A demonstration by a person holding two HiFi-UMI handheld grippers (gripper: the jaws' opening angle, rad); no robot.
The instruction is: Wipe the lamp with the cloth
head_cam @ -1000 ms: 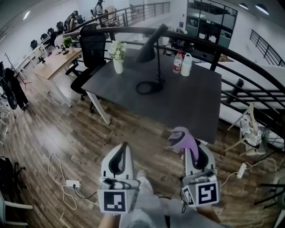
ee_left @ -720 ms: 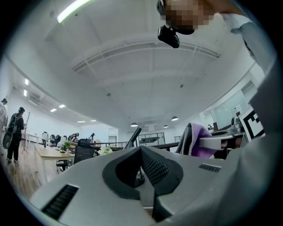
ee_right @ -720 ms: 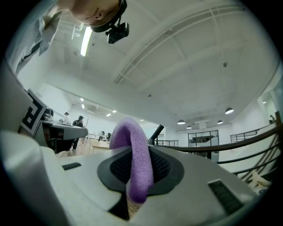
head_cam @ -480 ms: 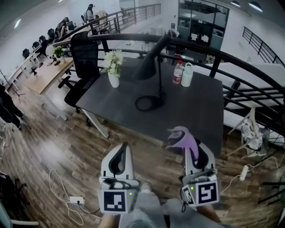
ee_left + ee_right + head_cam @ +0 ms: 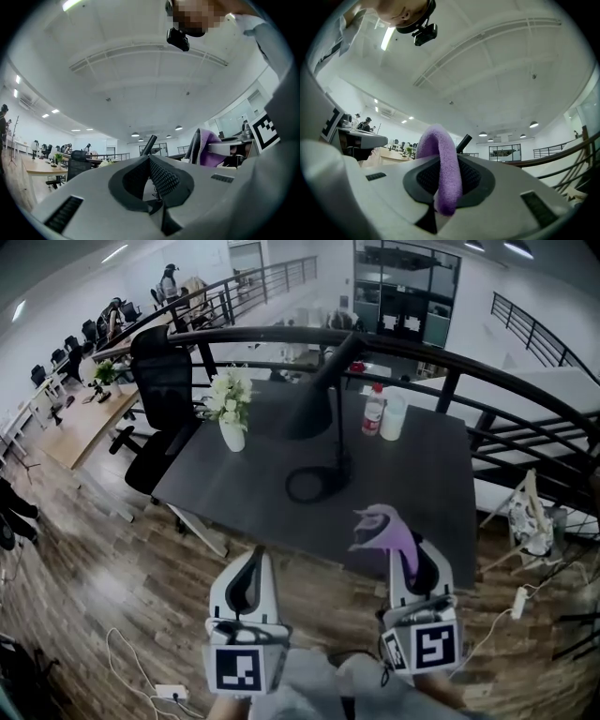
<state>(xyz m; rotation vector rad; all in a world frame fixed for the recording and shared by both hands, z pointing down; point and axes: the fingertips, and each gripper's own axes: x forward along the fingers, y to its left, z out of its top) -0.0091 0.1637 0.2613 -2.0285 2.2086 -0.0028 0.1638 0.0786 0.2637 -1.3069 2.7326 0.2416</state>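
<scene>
In the head view, we are holding both grippers low over the wooden floor (image 5: 112,549), short of the dark grey rectangular table (image 5: 412,474). The black desk lamp (image 5: 312,413), with its ring base and slanted cone shade, is standing near the table's middle. A white vase (image 5: 232,435) of pale flowers is to its left, and a clear bottle (image 5: 373,413) and a white jug (image 5: 393,418) are behind it. The right gripper (image 5: 405,557) is carrying the fluffy purple cloth (image 5: 382,526), which is poking up past its tips.

In the left gripper view, the left gripper (image 5: 150,161) is showing its jaws pressed together with nothing between them, and the lamp's arm is rising beyond the tips.

In the right gripper view, the jaws are clenching a folded loop of the cloth.

We judge that we are approaching the lamp and wiping is not yet begun. To do this well, we should be leading with the soft fold, not the hard tips. We should be steadying the stem with the free gripper so the lamp is not sliding or tipping, and keeping wide of the vase
</scene>
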